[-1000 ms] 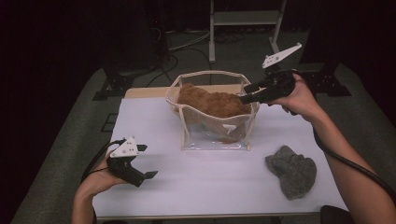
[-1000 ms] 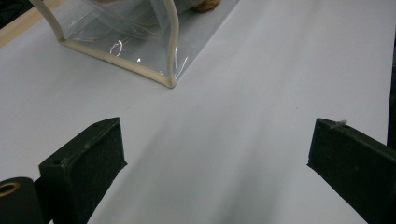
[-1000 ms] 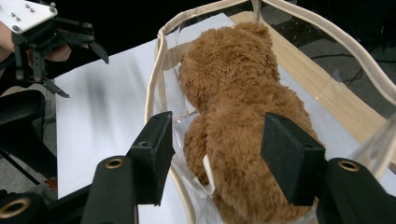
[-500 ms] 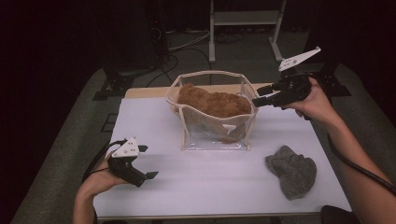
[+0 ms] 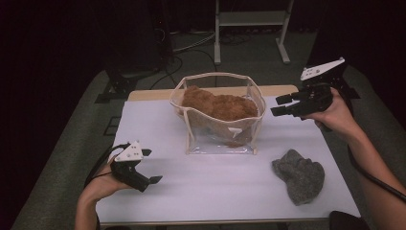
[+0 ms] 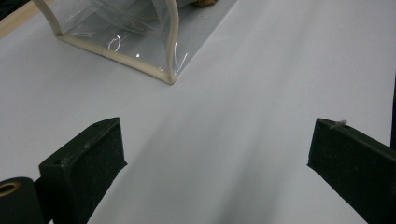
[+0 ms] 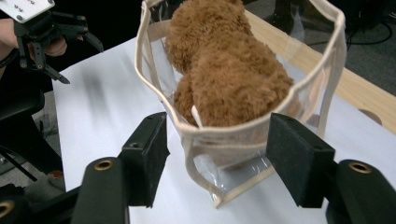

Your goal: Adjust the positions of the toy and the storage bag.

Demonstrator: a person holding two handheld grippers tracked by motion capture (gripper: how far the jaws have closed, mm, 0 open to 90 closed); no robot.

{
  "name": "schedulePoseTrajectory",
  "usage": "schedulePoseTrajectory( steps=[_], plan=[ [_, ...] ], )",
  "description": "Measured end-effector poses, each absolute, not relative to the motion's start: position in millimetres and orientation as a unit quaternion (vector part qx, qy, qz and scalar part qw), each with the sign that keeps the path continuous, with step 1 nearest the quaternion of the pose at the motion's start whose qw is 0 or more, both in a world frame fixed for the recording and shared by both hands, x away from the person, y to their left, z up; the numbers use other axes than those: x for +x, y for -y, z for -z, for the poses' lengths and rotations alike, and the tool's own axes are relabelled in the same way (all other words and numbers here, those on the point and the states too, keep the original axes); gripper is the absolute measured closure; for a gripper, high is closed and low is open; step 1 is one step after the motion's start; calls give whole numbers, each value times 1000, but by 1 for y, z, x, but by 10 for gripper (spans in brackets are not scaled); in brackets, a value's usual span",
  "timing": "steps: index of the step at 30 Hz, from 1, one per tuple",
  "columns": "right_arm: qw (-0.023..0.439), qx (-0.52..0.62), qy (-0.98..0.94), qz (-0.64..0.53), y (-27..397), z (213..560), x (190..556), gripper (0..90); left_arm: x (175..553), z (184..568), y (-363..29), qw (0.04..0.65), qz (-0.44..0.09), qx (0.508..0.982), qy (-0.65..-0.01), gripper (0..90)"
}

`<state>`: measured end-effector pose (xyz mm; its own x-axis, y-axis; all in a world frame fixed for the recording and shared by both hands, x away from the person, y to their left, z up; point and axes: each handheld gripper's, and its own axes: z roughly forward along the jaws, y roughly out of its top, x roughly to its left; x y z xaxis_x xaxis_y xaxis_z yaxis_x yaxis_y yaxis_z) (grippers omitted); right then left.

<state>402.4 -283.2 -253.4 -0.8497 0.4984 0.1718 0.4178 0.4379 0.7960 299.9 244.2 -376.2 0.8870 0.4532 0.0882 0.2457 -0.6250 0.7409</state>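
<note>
A white tabletop [image 5: 215, 187] carried a clear plastic bag [image 5: 218, 117] with cream trim, standing upright near the middle of the far edge. A fluffy brown soft toy [image 5: 218, 105] sat inside the bag, reaching up to its open rim. A crumpled grey cloth [image 5: 299, 175] lay near the front right corner, well apart from the bag. The right gripper [image 5: 282, 105] was held in the air just beside the bag's right side, over the far right part of the tabletop, pointing toward the bag. Its jaws had just been opening and stood spread, with nothing pinched between them; in the right gripper view the bag [image 7: 243, 116] and the toy [image 7: 229, 70] showed beyond the gap between the two black pads [image 7: 299, 158], not touched by them. The left gripper [image 5: 151, 167] rested in the person's hand near the front left corner, well apart from the bag. Its jaws were spread wide and held nothing; in the left gripper view bare tabletop [image 6: 233, 140] lay between them, and a lower corner of the bag [image 6: 130, 28] stood farther off.
</note>
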Motion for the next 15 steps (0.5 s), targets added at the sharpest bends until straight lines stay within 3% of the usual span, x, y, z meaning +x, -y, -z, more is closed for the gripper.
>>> schedulePoseTrajectory(
  steps=[15],
  plan=[
    [28, 304, -836, -457, 313, 288, 395, 345, 301, 378, -244, 384, -134, 892, -199, 30]
  ],
)
